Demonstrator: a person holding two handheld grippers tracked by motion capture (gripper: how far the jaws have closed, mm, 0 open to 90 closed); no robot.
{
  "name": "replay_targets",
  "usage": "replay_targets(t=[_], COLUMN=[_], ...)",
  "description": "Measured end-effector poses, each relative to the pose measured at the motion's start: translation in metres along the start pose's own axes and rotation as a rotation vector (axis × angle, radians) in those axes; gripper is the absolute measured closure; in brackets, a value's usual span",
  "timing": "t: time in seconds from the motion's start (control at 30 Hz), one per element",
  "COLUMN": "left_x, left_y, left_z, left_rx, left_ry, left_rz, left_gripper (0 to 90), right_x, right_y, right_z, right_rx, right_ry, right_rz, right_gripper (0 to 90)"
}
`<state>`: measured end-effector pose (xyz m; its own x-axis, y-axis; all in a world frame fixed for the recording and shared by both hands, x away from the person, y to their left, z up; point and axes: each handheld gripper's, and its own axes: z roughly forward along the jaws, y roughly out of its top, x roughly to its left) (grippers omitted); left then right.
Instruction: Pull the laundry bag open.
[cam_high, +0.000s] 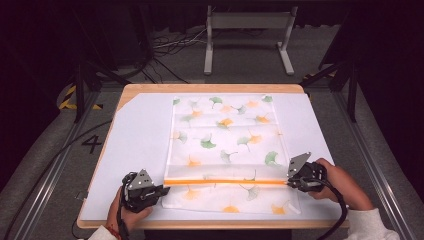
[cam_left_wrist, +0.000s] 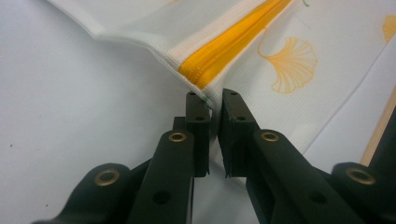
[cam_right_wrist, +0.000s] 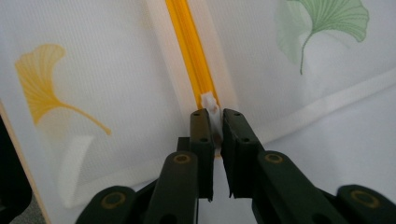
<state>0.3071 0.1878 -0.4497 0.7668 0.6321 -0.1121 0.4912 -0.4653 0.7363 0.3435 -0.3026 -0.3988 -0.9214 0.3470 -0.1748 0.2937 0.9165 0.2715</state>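
Fingers: left gripper clamps the near-left end of the zip edge, fabric pinched between its fingers; right gripper nips the small white zip pull at the far end of the orange line.
Table: wooden top, covered by a white sheet that leaves the far rim bare.
Pouch: flat white cloth with green and orange ginkgo leaves, lying mid-table on the sheet, its near part between the two grippers.
Zip: orange strip across the pouch near its front edge, running straight from one gripper to the other.
Hands: one behind each gripper at the table's near edge, left, right.
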Motion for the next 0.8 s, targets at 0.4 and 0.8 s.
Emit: replay_targets(t=[0.4,0.8], left_x=[-0.001,0.003], left_y=[-0.002,-0.002], left_z=[-0.008,-0.017], left_rx=[-0.011,-0.037], left_ry=[0.042,0.081], left_rz=[-0.002,0.018], left_gripper=[64.5,45.0], right_x=[0.001,-0.004], right_y=[-0.001,-0.003], right_z=[-0.003,-0.007], right_rx=[-0.016,-0.087], right_ry=[-0.004,-0.035], right_rz=[-0.006,0.036], right_gripper=[79.4,73.4])
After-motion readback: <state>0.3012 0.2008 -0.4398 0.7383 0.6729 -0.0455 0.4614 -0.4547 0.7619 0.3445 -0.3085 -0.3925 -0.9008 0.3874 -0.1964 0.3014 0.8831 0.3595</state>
